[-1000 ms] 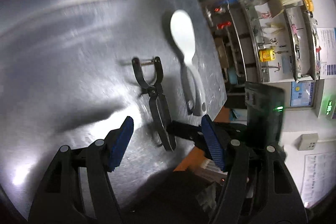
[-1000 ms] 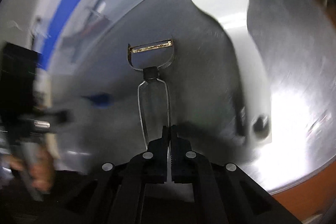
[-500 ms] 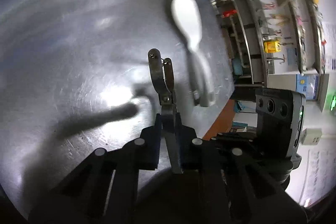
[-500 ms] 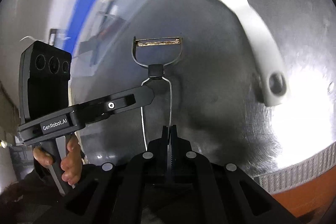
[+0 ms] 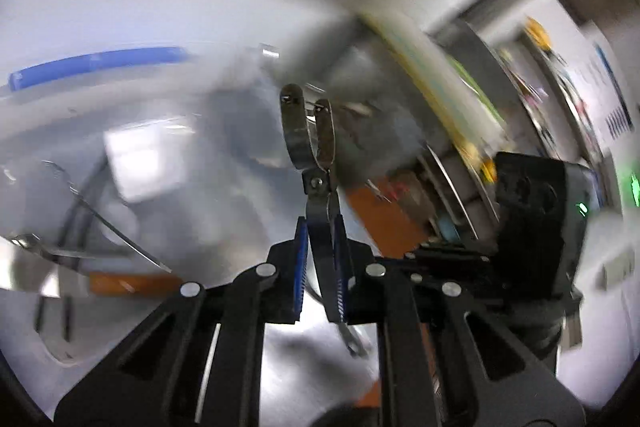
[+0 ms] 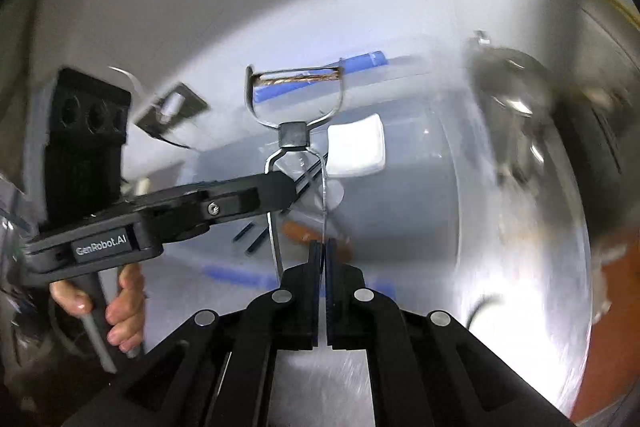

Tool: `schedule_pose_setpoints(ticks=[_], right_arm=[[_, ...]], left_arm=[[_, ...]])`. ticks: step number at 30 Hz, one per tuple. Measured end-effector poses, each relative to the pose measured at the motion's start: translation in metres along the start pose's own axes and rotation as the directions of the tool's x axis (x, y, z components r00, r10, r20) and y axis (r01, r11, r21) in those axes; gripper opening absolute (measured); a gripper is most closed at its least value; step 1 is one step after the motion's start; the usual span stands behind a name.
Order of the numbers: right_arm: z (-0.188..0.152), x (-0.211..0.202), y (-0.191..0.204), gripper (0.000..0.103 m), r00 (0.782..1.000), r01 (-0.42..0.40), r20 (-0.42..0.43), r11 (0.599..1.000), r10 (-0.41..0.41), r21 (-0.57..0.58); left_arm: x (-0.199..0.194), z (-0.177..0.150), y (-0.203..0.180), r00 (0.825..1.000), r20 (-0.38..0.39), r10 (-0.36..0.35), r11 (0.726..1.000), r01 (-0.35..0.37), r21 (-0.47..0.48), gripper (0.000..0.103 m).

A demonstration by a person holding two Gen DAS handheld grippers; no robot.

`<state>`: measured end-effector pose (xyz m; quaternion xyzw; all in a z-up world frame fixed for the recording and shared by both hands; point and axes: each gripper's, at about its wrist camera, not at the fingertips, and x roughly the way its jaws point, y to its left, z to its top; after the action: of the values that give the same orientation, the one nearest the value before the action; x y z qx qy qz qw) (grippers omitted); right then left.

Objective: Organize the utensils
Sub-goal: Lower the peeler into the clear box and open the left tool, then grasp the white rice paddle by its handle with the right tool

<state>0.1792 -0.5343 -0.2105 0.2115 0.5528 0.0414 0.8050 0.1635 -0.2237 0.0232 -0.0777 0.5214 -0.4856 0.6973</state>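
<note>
A metal Y-shaped peeler (image 6: 294, 137) with a wire handle is held in the air by both grippers. My right gripper (image 6: 323, 259) is shut on one wire of its handle end. My left gripper (image 5: 320, 247) is shut on the handle, seen edge-on in the left wrist view, where the peeler (image 5: 310, 147) stands upright. The left gripper's finger (image 6: 240, 197) reaches in from the left in the right wrist view. A clear plastic bin (image 6: 400, 195) with a blue rim (image 6: 360, 61) lies behind the peeler.
The steel table (image 6: 500, 307) shows low right, with an orange edge (image 6: 612, 307). A dark rounded object (image 6: 520, 107) stands at the right, blurred. Thin metal utensils (image 5: 100, 219) show inside the clear bin at left. Shelving (image 5: 540, 87) is at the far right.
Both grippers have lifted the peeler off the table and swung it up toward the clear bin. The white spoon has dropped out of view.
</note>
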Motion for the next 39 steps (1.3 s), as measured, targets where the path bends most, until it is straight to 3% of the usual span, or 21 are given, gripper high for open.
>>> schedule_pose_setpoints(ticks=[3, 7, 12, 14, 15, 17, 19, 21, 22, 23, 24, 25, 27, 29, 31, 34, 37, 38, 39], right_arm=[[0.034, 0.057, -0.003, 0.005, 0.991, 0.044, -0.123, 0.999, -0.044, -0.008], [0.041, 0.119, -0.021, 0.004, 0.968, 0.047, -0.248, 0.997, -0.030, 0.062], [0.037, 0.158, -0.020, 0.004, 0.937, 0.119, -0.335, 0.992, -0.101, 0.032], [0.038, 0.167, -0.011, 0.004, 0.923, 0.161, -0.352, 0.987, -0.155, -0.014], [0.041, 0.169, -0.005, 0.005, 0.926, 0.166, -0.339, 0.986, -0.165, -0.027], [0.040, 0.156, -0.002, 0.005, 0.942, 0.143, -0.303, 0.989, -0.143, -0.020], [0.032, 0.122, -0.002, 0.005, 0.961, 0.149, -0.231, 0.988, -0.153, -0.037], [0.021, 0.075, 0.004, 0.005, 0.981, 0.137, -0.129, 0.989, -0.144, -0.064], [0.006, 0.040, 0.003, 0.008, 0.987, 0.150, -0.054, 0.986, -0.154, -0.076], [-0.011, 0.014, 0.000, 0.020, 0.984, 0.179, -0.004, 0.980, -0.180, -0.083], [-0.027, -0.008, -0.005, 0.028, 0.976, 0.216, 0.038, 0.973, -0.214, -0.083], [-0.039, -0.022, -0.011, 0.043, 0.967, 0.251, 0.063, 0.965, -0.247, -0.079], [-0.073, -0.039, -0.031, 0.047, 0.925, 0.373, 0.090, 0.926, -0.368, -0.053], [-0.115, -0.030, -0.052, 0.047, 0.891, 0.455, 0.007, 0.891, -0.455, 0.002], [-0.157, -0.004, -0.076, 0.047, 0.883, 0.460, -0.125, 0.886, -0.451, 0.051], [-0.191, 0.032, -0.084, 0.047, 0.854, 0.492, -0.224, 0.869, -0.469, 0.057], [-0.205, 0.052, -0.089, 0.046, 0.853, 0.490, -0.243, 0.869, -0.461, 0.072], [-0.207, 0.055, -0.092, 0.040, 0.851, 0.494, -0.247, 0.866, -0.464, 0.076], [-0.210, 0.054, -0.097, 0.038, 0.865, 0.474, -0.232, 0.876, -0.445, 0.089]], left_arm=[[0.026, 0.024, 0.049, 0.996, -0.058, 0.074, 0.994, -0.078, -0.070, 0.011], [0.066, 0.026, 0.108, 0.973, -0.198, 0.118, 0.972, -0.154, -0.178, 0.011], [0.098, 0.014, 0.141, 0.933, -0.323, 0.157, 0.956, -0.226, -0.188, 0.011], [0.101, 0.012, 0.146, 0.930, -0.339, 0.143, 0.948, -0.227, -0.222, 0.012], [0.098, 0.013, 0.146, 0.932, -0.327, 0.156, 0.948, -0.235, -0.217, 0.012], [0.090, 0.015, 0.141, 0.935, -0.295, 0.198, 0.952, -0.255, -0.170, 0.020], [0.071, 0.020, 0.129, 0.943, -0.239, 0.233, 0.955, -0.268, -0.127, 0.048], [0.041, 0.022, 0.110, 0.959, -0.140, 0.248, 0.961, -0.262, -0.090, 0.051], [0.016, 0.019, 0.089, 0.967, -0.047, 0.250, 0.966, -0.252, -0.051, 0.051], [0.001, 0.015, 0.075, 0.970, 0.002, 0.241, 0.970, -0.241, -0.024, 0.051], [-0.018, 0.006, 0.051, 0.974, 0.064, 0.215, 0.976, -0.218, 0.026, 0.051], [-0.026, 0.001, 0.035, 0.976, 0.089, 0.196, 0.978, -0.202, 0.055, 0.054], [-0.039, -0.020, 0.002, 0.986, 0.115, 0.124, 0.984, -0.137, 0.111, 0.066], [-0.038, -0.045, -0.026, 0.996, 0.089, 0.024, 0.986, -0.038, 0.162, 0.071], [-0.015, -0.069, -0.045, 0.999, 0.006, -0.048, 0.985, 0.046, 0.167, 0.071], [0.027, -0.098, -0.052, 0.989, -0.122, -0.081, 0.986, 0.098, 0.134, 0.071], [0.078, -0.122, -0.045, 0.966, -0.248, -0.079, 0.994, 0.095, 0.056, 0.070], [0.090, -0.126, -0.039, 0.958, -0.274, -0.081, 0.995, 0.094, 0.037, 0.070], [0.102, -0.131, -0.035, 0.951, -0.302, -0.074, 0.996, 0.083, 0.018, 0.070]])
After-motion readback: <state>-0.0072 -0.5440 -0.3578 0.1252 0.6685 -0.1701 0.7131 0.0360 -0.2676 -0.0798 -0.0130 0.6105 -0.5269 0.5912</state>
